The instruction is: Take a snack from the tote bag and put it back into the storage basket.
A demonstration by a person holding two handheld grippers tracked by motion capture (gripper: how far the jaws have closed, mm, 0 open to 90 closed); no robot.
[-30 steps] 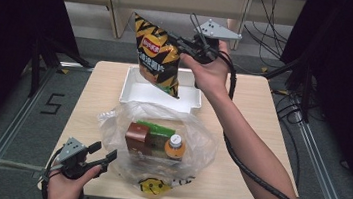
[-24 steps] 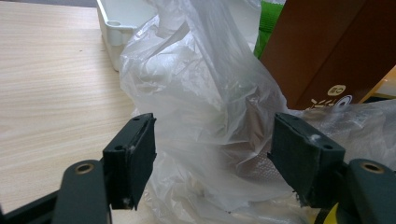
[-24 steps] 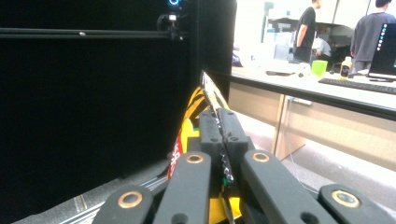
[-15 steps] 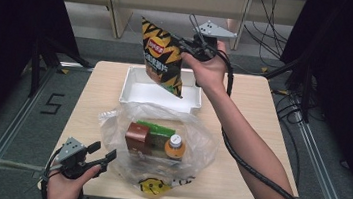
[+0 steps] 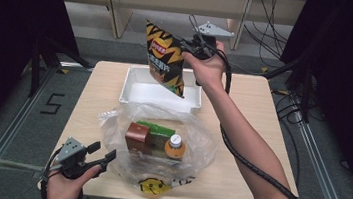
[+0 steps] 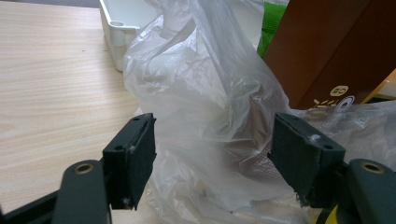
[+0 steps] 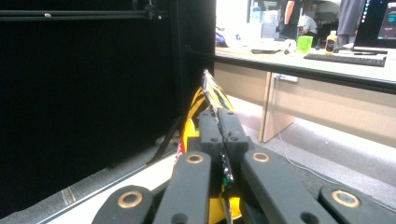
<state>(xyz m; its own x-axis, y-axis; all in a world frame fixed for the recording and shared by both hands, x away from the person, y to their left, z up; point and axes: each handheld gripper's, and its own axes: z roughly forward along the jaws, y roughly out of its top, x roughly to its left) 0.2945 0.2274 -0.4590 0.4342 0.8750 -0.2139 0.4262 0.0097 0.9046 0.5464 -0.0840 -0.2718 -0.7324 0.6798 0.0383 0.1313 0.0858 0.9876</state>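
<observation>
The right tool point(image 5: 189, 47) is pinching the top edge of the chip bag point(image 5: 165, 58) between closed jaws (in the right gripper view the crimped seam is sitting tight between the pads). The bag is hanging in the air above the white tray point(image 5: 135, 93) at the far side of the surface point(image 5: 261, 134). The left tool point(image 5: 102, 157) is resting near the front left corner, jaws standing wide and gripping nothing, just beside the clear plastic bag point(image 5: 194, 147) holding a brown box point(image 5: 138, 134) and a bottle point(image 5: 175, 144).
</observation>
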